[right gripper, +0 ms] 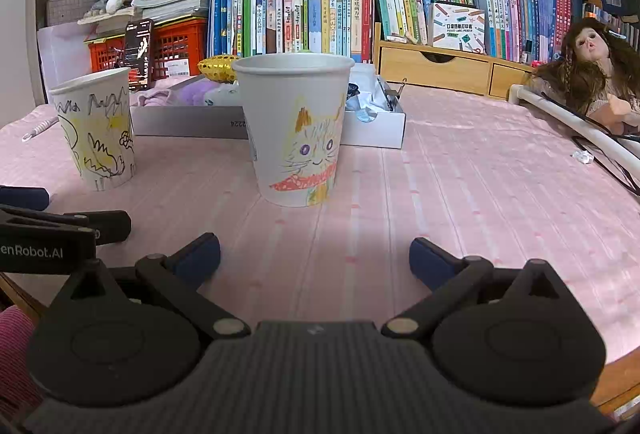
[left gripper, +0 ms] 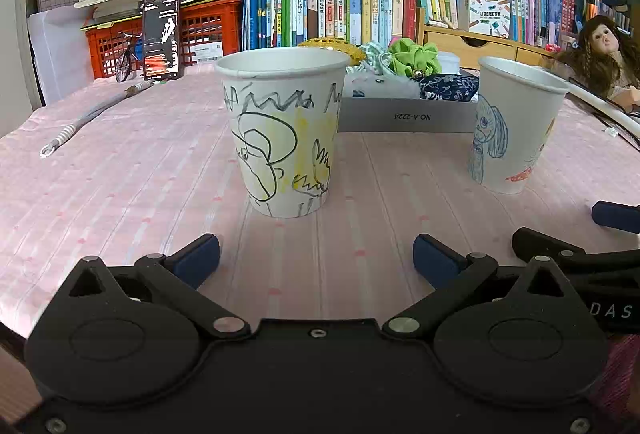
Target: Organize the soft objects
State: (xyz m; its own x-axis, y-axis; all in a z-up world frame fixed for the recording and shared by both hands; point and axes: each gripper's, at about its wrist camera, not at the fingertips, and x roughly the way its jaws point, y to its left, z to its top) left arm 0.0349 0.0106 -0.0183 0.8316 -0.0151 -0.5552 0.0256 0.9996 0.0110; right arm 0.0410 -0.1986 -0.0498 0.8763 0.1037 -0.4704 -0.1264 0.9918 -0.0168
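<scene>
Left wrist view: the left gripper (left gripper: 316,258) has its jaws spread wide with nothing between them, low over the pink tablecloth (left gripper: 120,186); at twelve o'clock just ahead stands the scribbled paper cup (left gripper: 282,132), upright, its inside hidden from this low angle. In the right wrist view the right gripper (right gripper: 314,256) is likewise spread and empty, with the cat-drawn paper cup (right gripper: 298,130) upright at twelve o'clock. Beyond both cups, still at twelve o'clock, sits the white box (left gripper: 400,118), and the soft things lie in it: a green scrunchie (left gripper: 414,56), a dark blue patterned pouch (left gripper: 448,86), something white and fluffy, and, seen from the right side, a purple soft piece (right gripper: 196,92). Whether any lie in the cups cannot be told. As a judgement, this fits either a box of soft things waiting to be sorted into the cups, or soft things already gathered into the box with the cups standing by; no soft item lies loose on the cloth near the cups.
</scene>
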